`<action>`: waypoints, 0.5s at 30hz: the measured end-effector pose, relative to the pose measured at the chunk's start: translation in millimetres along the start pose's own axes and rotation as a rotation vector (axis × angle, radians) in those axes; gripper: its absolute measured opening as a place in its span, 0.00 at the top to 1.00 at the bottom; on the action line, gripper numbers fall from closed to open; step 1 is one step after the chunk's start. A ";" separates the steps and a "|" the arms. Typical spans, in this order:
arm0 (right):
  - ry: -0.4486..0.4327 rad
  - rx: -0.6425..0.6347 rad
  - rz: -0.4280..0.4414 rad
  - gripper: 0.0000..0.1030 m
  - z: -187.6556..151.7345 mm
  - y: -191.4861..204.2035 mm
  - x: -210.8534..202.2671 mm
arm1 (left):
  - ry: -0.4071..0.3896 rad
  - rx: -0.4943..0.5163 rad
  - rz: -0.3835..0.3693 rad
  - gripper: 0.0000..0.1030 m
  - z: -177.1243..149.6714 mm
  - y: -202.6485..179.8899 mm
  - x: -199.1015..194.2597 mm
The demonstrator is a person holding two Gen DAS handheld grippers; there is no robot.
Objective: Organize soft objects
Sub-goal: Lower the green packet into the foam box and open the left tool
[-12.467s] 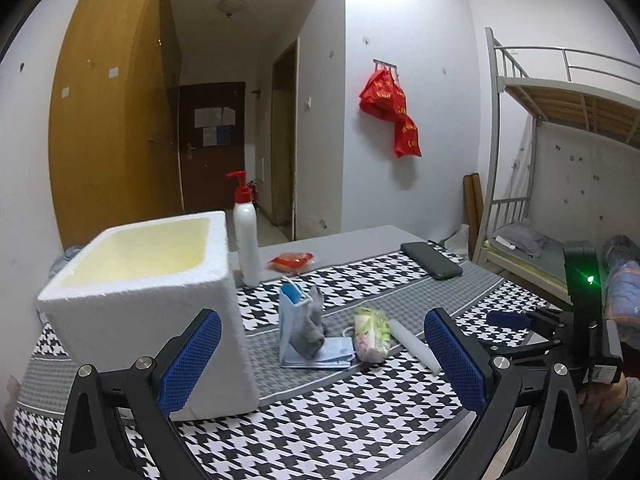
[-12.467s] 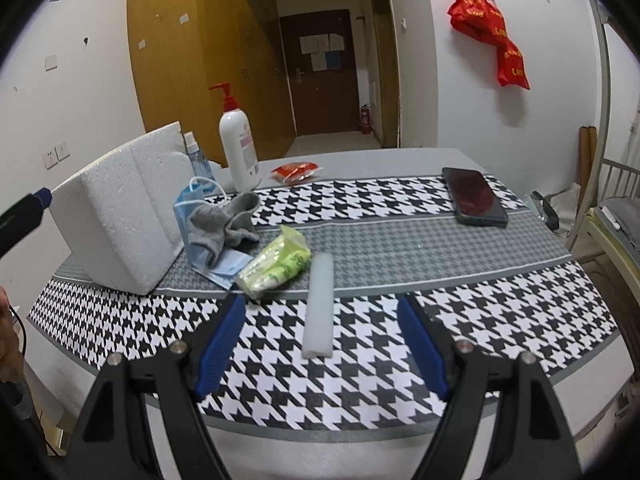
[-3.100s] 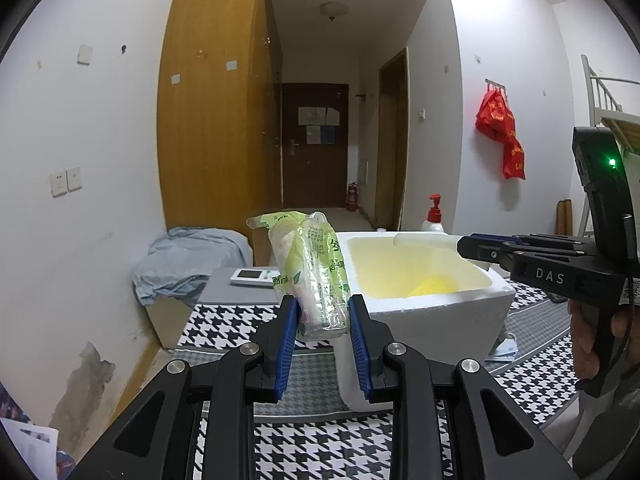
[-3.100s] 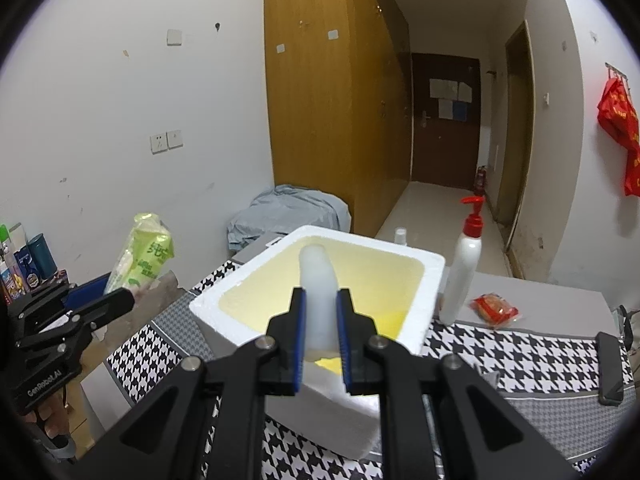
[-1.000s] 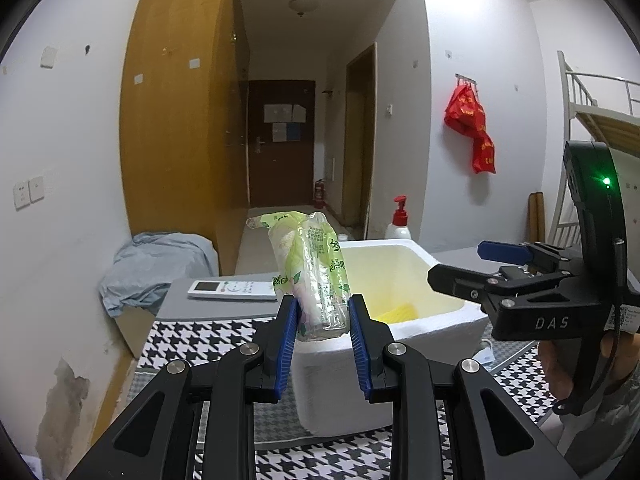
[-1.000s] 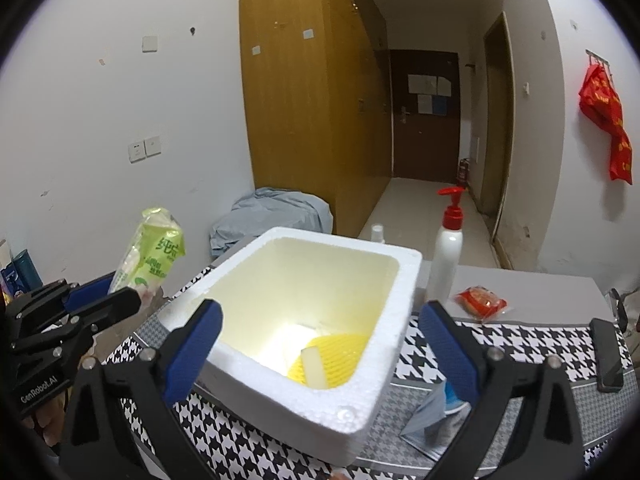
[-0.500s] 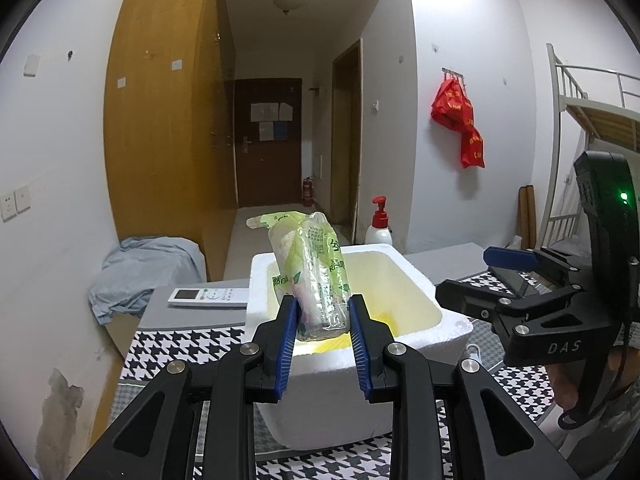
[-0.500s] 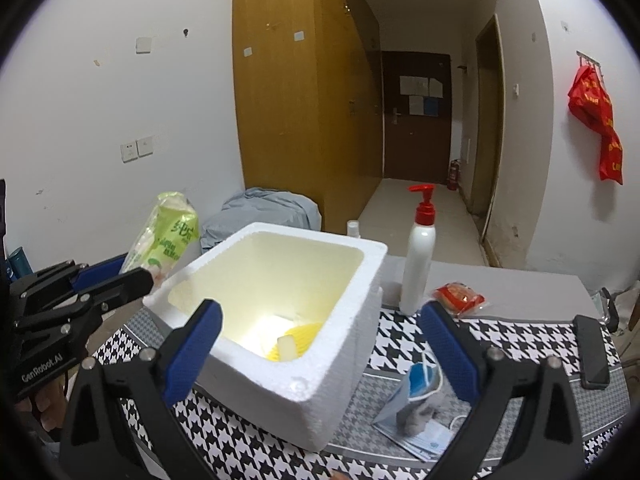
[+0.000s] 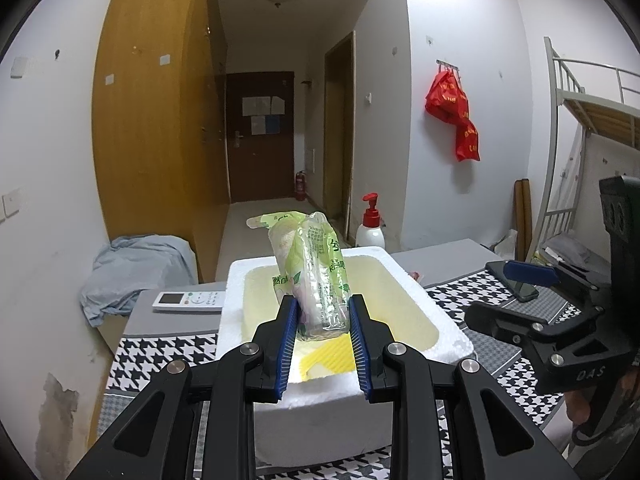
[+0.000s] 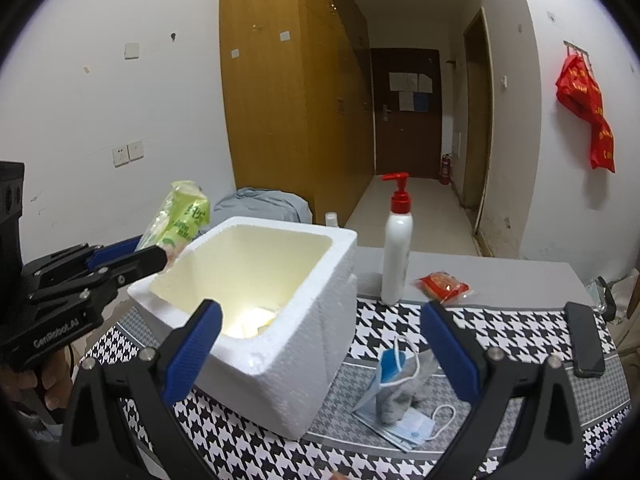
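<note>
In the left view, our left gripper [image 9: 322, 320] squeezes the green tissue pack [image 9: 312, 272] w/ both pads, and it has slid over the white foam box [image 9: 400, 280], so we can drop it soon. In the right view, our right gripper [image 10: 320, 344] is wide open & empty; it has backed away. Masks [image 10: 400, 400] & a gray sock [image 10: 404, 392] wait on the table [image 10: 500, 276]; the pump bottle [image 10: 396, 256] stands near, not blocking.

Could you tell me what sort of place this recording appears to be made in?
Probably a dormitory room: a metal bunk bed stands by the wall, tall wooden wardrobes line a narrow hallway to the door, and a cloth-covered table holds everyday clutter.
</note>
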State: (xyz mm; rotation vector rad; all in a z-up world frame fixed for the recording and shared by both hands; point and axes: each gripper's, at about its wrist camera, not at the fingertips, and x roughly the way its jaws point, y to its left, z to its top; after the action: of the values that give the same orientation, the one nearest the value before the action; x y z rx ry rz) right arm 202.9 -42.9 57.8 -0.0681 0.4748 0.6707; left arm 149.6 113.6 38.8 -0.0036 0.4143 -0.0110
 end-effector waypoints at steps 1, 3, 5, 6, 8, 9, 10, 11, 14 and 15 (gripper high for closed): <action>0.002 0.003 -0.003 0.02 -1.0 -2.3 -0.5 | 0.002 0.000 -0.002 0.73 1.2 -0.7 1.7; 0.005 0.010 -0.011 0.02 -2.8 -6.1 -0.8 | 0.004 0.001 -0.006 0.73 1.9 0.6 4.4; 0.008 0.018 -0.017 0.02 -5.2 -9.7 -1.7 | 0.005 0.002 -0.005 0.73 3.0 0.4 7.0; 0.010 0.022 -0.018 0.02 -6.6 -11.4 -2.1 | 0.004 0.002 -0.005 0.73 2.8 0.8 7.5; 0.014 0.025 -0.024 0.02 -8.7 -13.3 -2.2 | 0.007 0.005 -0.004 0.73 4.0 -0.3 9.2; 0.015 0.025 -0.027 0.02 -9.8 -14.3 -2.5 | 0.011 0.005 -0.003 0.73 4.5 -0.6 10.6; 0.017 0.026 -0.029 0.02 -11.1 -15.5 -3.2 | 0.014 0.004 -0.002 0.73 5.3 -1.1 11.9; 0.016 0.028 -0.030 0.02 -12.8 -16.2 -4.2 | 0.016 0.004 -0.002 0.73 5.5 -1.7 12.9; 0.017 0.036 -0.037 0.02 -15.6 -19.8 -6.4 | 0.029 0.012 -0.003 0.73 7.0 -6.0 18.1; 0.017 0.038 -0.040 0.02 -16.0 -21.3 -6.9 | 0.033 0.013 -0.004 0.73 7.6 -6.9 19.9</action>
State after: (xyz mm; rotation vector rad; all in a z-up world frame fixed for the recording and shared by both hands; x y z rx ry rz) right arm 204.8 -67.0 44.6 -0.0472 0.5017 0.6219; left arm 170.9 106.5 37.8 0.0090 0.4467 -0.0175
